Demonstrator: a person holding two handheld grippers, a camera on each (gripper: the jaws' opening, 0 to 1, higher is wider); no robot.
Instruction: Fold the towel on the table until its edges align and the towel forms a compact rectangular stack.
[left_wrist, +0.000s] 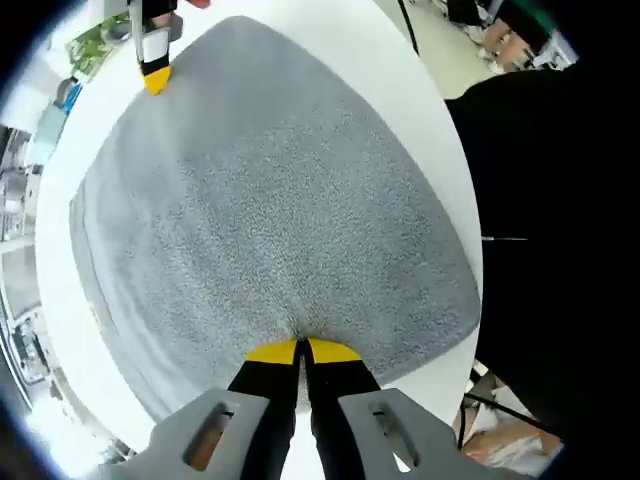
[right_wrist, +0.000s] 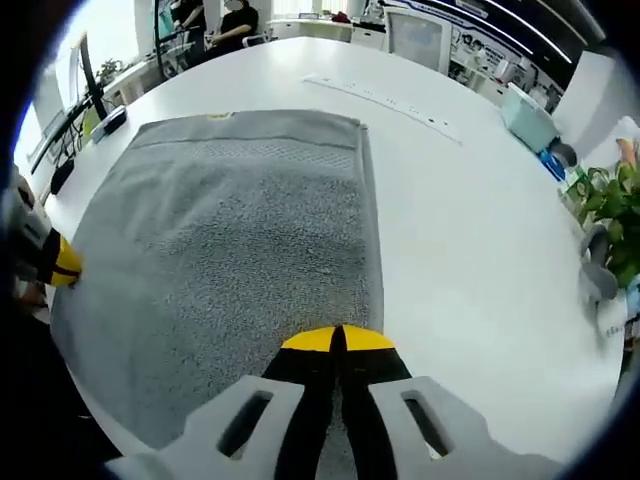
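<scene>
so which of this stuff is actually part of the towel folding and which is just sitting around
Part of the job:
- grey terry towel, lying flat on the round white table
- left tongs, shut on the towel's edge
- right tongs, shut on the towel's edge

Just lying about:
- leafy green plant
- teal box

White table (right_wrist: 470, 230), grey towel (right_wrist: 240, 250) spread flat on it
</scene>
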